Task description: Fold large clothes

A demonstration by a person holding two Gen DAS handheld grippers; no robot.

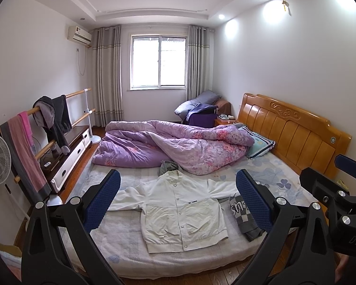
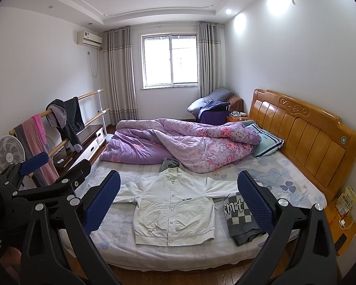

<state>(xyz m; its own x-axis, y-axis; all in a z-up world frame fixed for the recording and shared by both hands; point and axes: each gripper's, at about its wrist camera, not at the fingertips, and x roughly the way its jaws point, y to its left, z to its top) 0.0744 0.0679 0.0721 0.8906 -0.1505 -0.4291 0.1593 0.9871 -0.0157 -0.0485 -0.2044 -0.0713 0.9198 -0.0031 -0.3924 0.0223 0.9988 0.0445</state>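
- Both grippers sit nearest our lenses, held above the foot of the bed: we find the left gripper [image 1: 178,198] spread wide with nothing between its jaws, and the right gripper [image 2: 179,199] likewise released and empty. Each carries black angular arms and blue pads [image 1: 103,198] with a fine dimpled grid.
- Below them, a narrow strip of wood-plank floor [image 2: 178,275] shows along the mattress edge.
- We note the white jacket [image 2: 174,211] spread flat, front up, on the near part of the bed, sleeves stretched to either side, a row of metal snaps down its centre, ribbed hem and collar.
- Just beside its right sleeve lies a folded grey knit [image 2: 241,216] with a checkered pattern and white letters.
- The mattress cover [image 2: 121,239] is pale and textured, with blue floral print toward the head.
- A small grey garment [image 2: 169,162] lies bunched at the jacket collar.
- Beyond it a purple floral quilt [image 2: 178,142] is heaped in soft folds.
- A striped pillow [image 2: 268,142] rests against the panelled wooden headboard [image 2: 306,133].
- Farthest, grey curtains [image 2: 119,71] flank the window [image 2: 170,61].
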